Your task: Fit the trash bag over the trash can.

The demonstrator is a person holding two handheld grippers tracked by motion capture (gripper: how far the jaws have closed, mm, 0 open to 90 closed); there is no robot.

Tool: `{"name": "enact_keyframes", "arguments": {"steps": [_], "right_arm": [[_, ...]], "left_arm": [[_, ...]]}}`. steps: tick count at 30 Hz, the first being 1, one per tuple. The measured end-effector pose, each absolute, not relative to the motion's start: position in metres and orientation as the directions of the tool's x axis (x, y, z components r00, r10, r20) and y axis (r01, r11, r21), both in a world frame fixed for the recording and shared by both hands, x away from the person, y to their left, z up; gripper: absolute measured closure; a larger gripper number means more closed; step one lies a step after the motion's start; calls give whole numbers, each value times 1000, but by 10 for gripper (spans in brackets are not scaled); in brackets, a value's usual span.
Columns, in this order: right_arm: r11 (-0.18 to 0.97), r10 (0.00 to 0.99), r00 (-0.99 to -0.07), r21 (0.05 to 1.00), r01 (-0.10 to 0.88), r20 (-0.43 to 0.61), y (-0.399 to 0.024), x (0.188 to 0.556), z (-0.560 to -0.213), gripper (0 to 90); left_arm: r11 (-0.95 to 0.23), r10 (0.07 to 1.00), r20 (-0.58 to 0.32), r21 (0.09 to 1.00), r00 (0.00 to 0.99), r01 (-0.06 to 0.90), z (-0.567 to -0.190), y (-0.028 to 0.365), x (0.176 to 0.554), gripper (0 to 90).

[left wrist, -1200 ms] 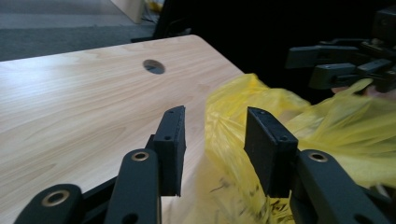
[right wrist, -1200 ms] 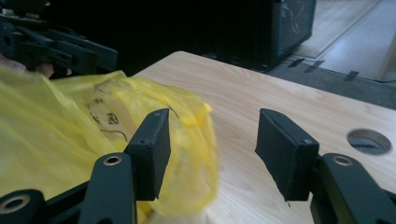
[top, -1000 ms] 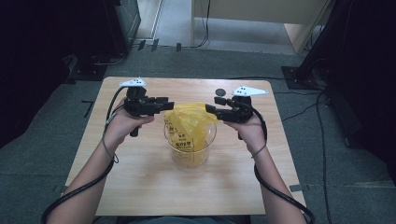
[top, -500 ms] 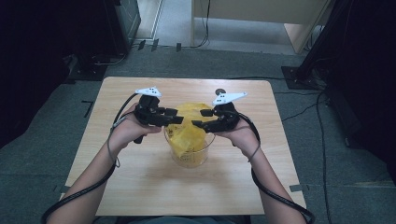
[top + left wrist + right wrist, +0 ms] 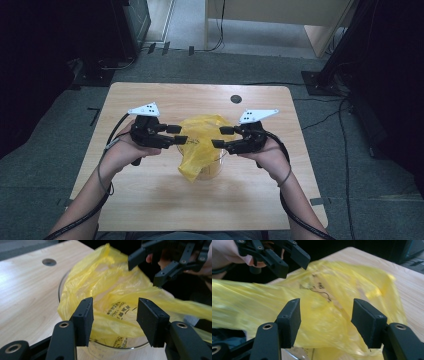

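A yellow plastic bag sits in a clear round container at the middle of the wooden table; one flap hangs over the near rim. My left gripper is at the bag's left side and my right gripper at its right, the two pointing at each other. In the left gripper view the jaws have just been opening; the left gripper is open, and the bag shows in the gap, not pressed. The right gripper is open too, the bag just ahead of its pads.
A small dark round hole is in the tabletop behind the container. Cables trail from both grippers over the table's near edge. Grey floor surrounds the table, with dark stands and furniture at the back and sides.
Both grippers drew closer together over the bag, then came toward the table's near edge. The bag, bunched on top before, now droops over the container's near rim.
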State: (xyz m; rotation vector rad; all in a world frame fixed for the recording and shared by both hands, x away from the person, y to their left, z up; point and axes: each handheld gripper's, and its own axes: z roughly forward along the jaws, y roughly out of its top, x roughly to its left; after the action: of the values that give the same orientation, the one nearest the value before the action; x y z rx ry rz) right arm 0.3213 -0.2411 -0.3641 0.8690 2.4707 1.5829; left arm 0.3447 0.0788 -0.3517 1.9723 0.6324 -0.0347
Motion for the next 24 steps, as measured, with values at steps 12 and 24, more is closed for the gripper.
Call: {"name": "enact_keyframes", "arguments": {"steps": [12, 24], "right_arm": [[289, 398, -892, 893, 345, 216, -236, 309, -356, 372], [388, 364, -909, 854, 346, 203, -217, 309, -376, 900]], "left_arm": [[-345, 441, -299, 814, 846, 467, -353, 79, 334, 434], [-397, 442, -303, 777, 844, 488, -370, 69, 331, 900]]}}
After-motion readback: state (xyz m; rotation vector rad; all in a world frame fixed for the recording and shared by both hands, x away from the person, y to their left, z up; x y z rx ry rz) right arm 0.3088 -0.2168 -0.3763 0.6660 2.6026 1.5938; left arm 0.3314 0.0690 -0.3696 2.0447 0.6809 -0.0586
